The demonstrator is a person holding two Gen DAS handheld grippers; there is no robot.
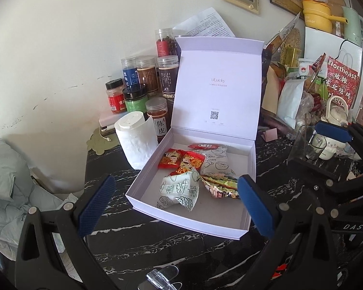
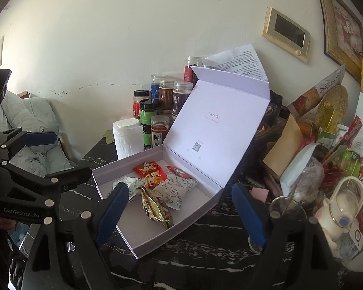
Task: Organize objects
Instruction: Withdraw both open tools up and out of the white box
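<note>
The white box (image 1: 250, 169) lies open on the dark marble table (image 1: 157, 241), its lid (image 1: 217, 84) standing upright, and the snack packets (image 1: 196, 169) are already gathered on its floor, so the step in hand is judged to be the closing of the lid. Both the left gripper (image 1: 179, 205) and the right gripper (image 2: 181, 213) are held spread wide and empty, just in front of the box. The lid is best pushed down slowly from its top edge while the box wall is steadied, and the gold packet (image 2: 156, 207) should be kept flat so that nothing is caught under the rim.
</note>
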